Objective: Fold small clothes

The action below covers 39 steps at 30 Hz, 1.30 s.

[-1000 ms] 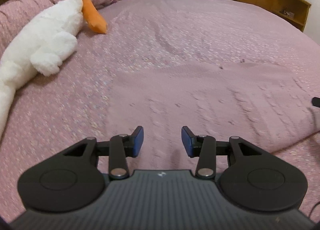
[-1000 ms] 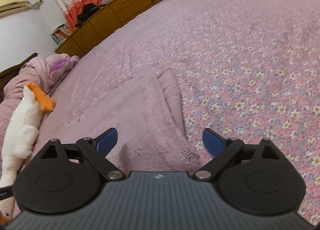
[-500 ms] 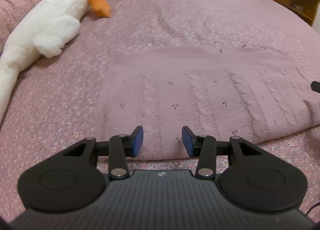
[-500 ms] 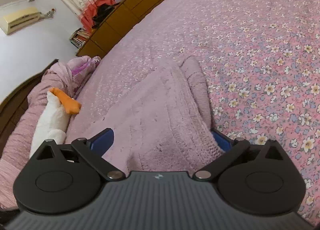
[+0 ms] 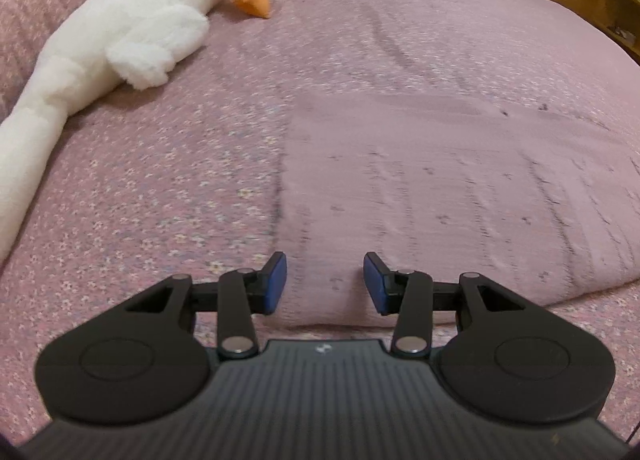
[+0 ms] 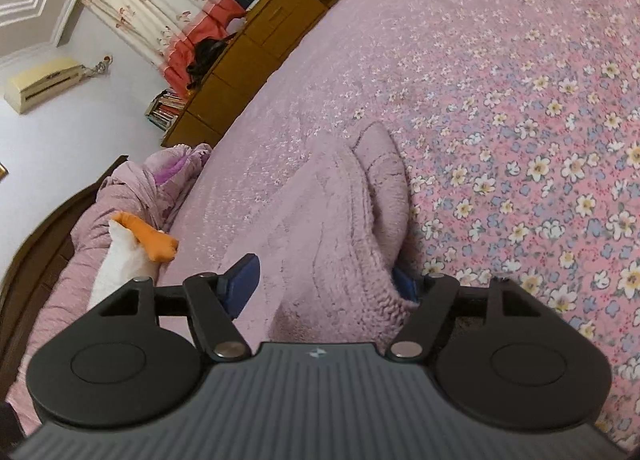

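Note:
A pale pink knit garment (image 5: 440, 187) lies spread flat on the flowered bedspread (image 5: 160, 179). My left gripper (image 5: 325, 280) hovers over its near hem by the left corner, open, the pads clear of the cloth. In the right wrist view the same garment (image 6: 332, 219) bulges up in a thick fold at its side edge. My right gripper (image 6: 322, 284) straddles that fold and its jaws are closing. The right pad is half hidden behind the cloth, while the left pad stands apart from it.
A long white plush goose (image 5: 140, 31) with an orange beak lies at the left, also seen as the goose (image 6: 120, 256) beside a bunched quilt (image 6: 132, 187). Wooden cabinets (image 6: 248, 59) line the bed's far side. Bare bedspread (image 6: 520, 139) stretches to the right.
My left gripper slid left along the garment's near hem toward its corner. My right gripper sank onto the garment's edge, rolled, and its jaws narrowed around the raised fold.

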Tool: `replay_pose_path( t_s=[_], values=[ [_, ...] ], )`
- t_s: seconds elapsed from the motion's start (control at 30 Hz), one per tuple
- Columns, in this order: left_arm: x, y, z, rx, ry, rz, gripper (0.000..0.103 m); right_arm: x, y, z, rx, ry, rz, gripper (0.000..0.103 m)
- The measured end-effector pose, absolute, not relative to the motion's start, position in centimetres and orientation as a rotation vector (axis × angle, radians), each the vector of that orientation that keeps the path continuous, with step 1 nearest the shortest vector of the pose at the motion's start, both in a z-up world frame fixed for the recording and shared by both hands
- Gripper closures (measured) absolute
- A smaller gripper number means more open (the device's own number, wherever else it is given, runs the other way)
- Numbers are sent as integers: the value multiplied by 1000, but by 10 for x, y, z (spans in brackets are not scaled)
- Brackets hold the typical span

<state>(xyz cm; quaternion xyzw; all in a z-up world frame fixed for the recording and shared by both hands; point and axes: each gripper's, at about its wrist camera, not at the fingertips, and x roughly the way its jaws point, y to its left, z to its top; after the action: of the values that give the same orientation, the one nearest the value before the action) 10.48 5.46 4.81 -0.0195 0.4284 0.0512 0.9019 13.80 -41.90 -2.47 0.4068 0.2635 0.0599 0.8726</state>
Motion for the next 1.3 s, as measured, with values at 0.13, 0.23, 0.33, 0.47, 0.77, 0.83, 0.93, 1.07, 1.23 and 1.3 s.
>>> replay_pose_path(
  t_s=[0.13, 0.23, 0.33, 0.47, 0.77, 0.83, 0.93, 1.07, 1.23, 1.3],
  values=[
    [108, 68, 43, -69, 882, 115, 58, 141, -415, -25, 824, 528, 119, 39],
    [111, 76, 41, -109, 867, 104, 58, 140, -414, -23, 784, 520, 108, 65],
    [120, 83, 38, -129, 861, 103, 58, 143, -413, -21, 784, 533, 86, 61],
    [128, 92, 40, -134, 850, 106, 58, 150, -415, -31, 875, 522, 36, 50],
    [134, 102, 27, -149, 862, 44, 53, 168, -408, -26, 860, 541, -52, 73],
    [132, 104, 25, -160, 861, 33, 53, 170, -402, -15, 819, 528, -53, 75],
    [132, 108, 22, -190, 867, 25, 53, 171, -387, 7, 736, 495, -43, 76],
    [131, 110, 20, -203, 865, 24, 53, 178, -353, 43, 558, 506, -26, 77],
    [131, 108, 21, -183, 859, 20, 53, 184, -312, 79, 447, 502, 14, 78],
    [133, 107, 22, -151, 852, 18, 51, 185, -297, 93, 439, 498, 46, 79]
  ],
)
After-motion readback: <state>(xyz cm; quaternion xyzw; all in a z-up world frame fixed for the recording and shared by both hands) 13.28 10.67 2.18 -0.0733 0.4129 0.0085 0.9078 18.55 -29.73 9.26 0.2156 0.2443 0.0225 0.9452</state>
